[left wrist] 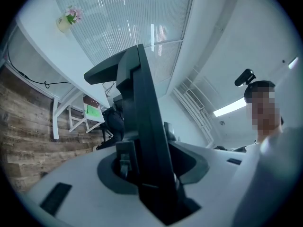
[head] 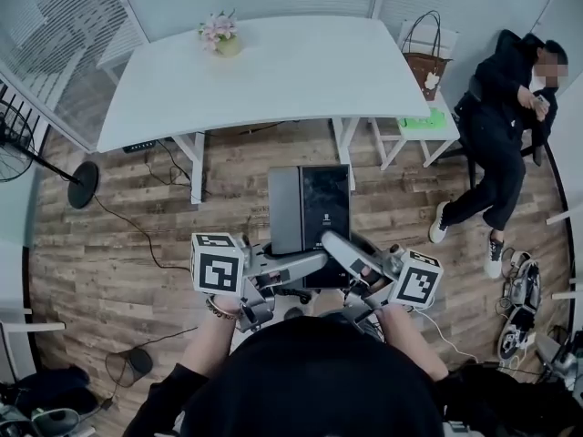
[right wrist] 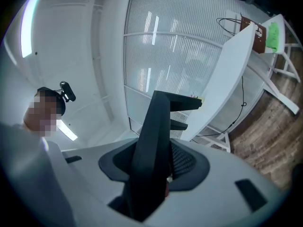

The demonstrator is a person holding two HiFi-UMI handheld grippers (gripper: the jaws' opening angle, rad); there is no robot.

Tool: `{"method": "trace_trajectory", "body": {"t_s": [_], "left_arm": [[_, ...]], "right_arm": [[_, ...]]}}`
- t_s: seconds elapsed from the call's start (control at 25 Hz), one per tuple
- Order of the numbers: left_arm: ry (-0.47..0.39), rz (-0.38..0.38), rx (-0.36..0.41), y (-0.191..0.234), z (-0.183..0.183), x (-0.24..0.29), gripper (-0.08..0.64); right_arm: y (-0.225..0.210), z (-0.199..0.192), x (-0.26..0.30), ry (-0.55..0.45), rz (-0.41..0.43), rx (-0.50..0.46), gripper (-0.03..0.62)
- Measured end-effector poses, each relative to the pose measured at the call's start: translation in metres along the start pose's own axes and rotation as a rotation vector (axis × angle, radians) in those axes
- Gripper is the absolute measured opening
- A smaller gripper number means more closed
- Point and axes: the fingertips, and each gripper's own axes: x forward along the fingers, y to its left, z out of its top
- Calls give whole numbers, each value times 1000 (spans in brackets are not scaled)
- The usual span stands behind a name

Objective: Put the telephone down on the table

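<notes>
Telephone [head: 310, 212]: flat dark slab, grey strip on the left and glossy screen on the right. It's in the air over the wood floor [head: 118, 244], short of the table's near edge, not on it yet. It's carried two-handed, face up toward the head view.

Left gripper [head: 305, 262]: jaws clamped on the telephone's near left corner, and the left gripper view shows the dark edge wedged between them. Right gripper [head: 344, 248]: same on the near right side, with the slab's edge pinched between its jaws in the right gripper view. Neither claw is empty.

White table [head: 273, 71] is ahead, top mostly bare. Flower vase [head: 219, 35] sits at the far left corner. Beside the table's right end are a small stool [head: 426, 126] and a bag [head: 425, 60], and a person is seated [head: 501, 126] further right, well apart from the path.

Step in hand, as I judge it: carry to the table.

- Move both grippers forward at one pace so the slab doesn't twist or slip out of either pinch.
- Keep it level and high enough to clear the table's edge.
- Aim for the bare middle, away from the vase.
- Lower until the underside rests flat, then open both claws and back out sideways.

Risk: the grip is on the near edge only, so the far end may droop.
</notes>
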Motion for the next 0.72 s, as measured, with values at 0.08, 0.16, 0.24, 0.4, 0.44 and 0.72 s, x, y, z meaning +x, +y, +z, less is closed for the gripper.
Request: {"method": "trace_trajectory", "body": {"t_s": [0.08,0.16,0.24,0.4,0.44,0.72], "left_arm": [[-3,3,-2,7,12,6,199],[-6,7,-1,13,25,11,199],[-12,12,-2,21,38,15,199],[-25,20,-4,34,59,26,199],[-29,22,-5,37,63,29,199],[-40,32,1,53,97,55,199]], "right_arm": [[-8,12,5,3,2,3,173],[-14,25,12,7,5,4,173],[-21,36,19,14,7,6,173],[-35,56,29,27,13,10,173],[-38,62,30,31,15,12,173],[-59,102,37,47,24,10,173]]}}
